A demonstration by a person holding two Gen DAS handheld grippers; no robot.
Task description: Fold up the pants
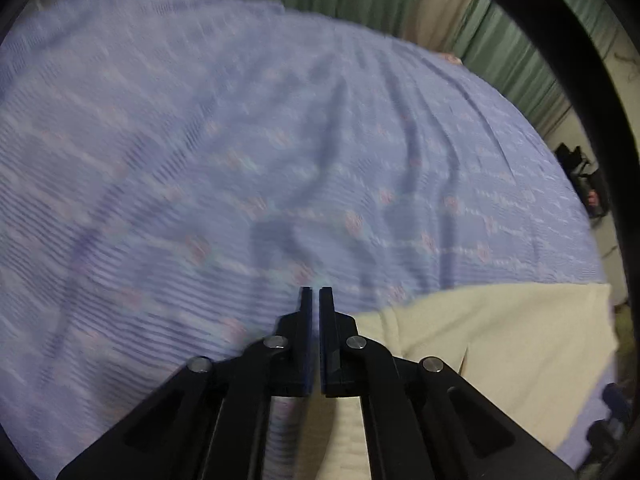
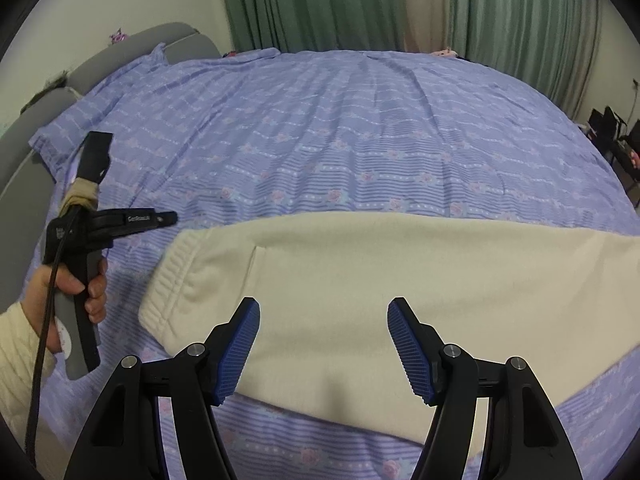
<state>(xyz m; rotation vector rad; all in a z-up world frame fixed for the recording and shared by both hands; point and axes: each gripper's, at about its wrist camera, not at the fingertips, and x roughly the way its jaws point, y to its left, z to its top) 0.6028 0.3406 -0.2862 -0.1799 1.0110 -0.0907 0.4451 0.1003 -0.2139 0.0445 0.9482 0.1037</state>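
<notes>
Cream fleece pants lie flat across the near part of the bed, with the ribbed waistband at their left end. My right gripper hangs open just above the pants, nothing between its blue pads. A hand holds my left gripper beyond the waistband corner, its tips over the sheet. In the blurred left wrist view my left gripper is shut with no cloth visible between its fingers. There the pants lie at the lower right.
A lilac striped bedsheet with a flower pattern covers the whole bed. A grey padded headboard runs along the left. Green curtains hang behind the bed, and dark objects stand on the floor at the right.
</notes>
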